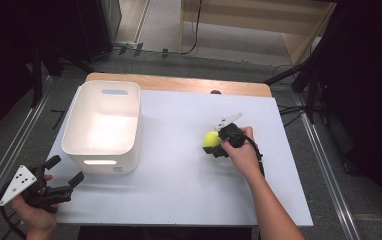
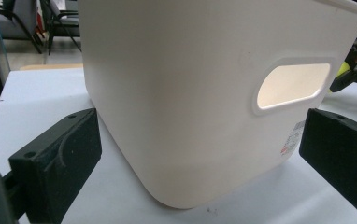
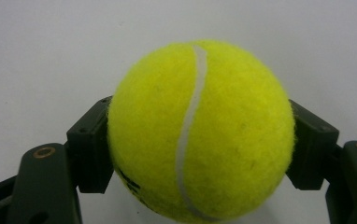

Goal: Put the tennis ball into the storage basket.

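The tennis ball (image 3: 200, 133) sits squeezed between the two black jaws of the right claw (image 1: 218, 145), which is clamped on it from either side; in the right gripper view the pads press into its flanks just below its middle, and the ball bulges above and in front of them. It is bright yellow-green and fuzzy, with one white curved seam running from its top down to its lower edge, and a bit of dark print low on its left side, too cut off to read. Beneath and beyond the claw lies the pale bench (image 1: 179, 190). In the high view the ball (image 1: 211, 138) shows at the claw's tip, over the right half of the bench. Well off to that claw's left stands the white bin (image 1: 101, 125), a deep rounded tub with an oval handle slot in each end wall; its inside looks bare. The left claw (image 1: 61, 175) hangs at the bench's near left corner, jaws spread wide with nothing between them, the bin's (image 2: 190, 102) wall just ahead of it.
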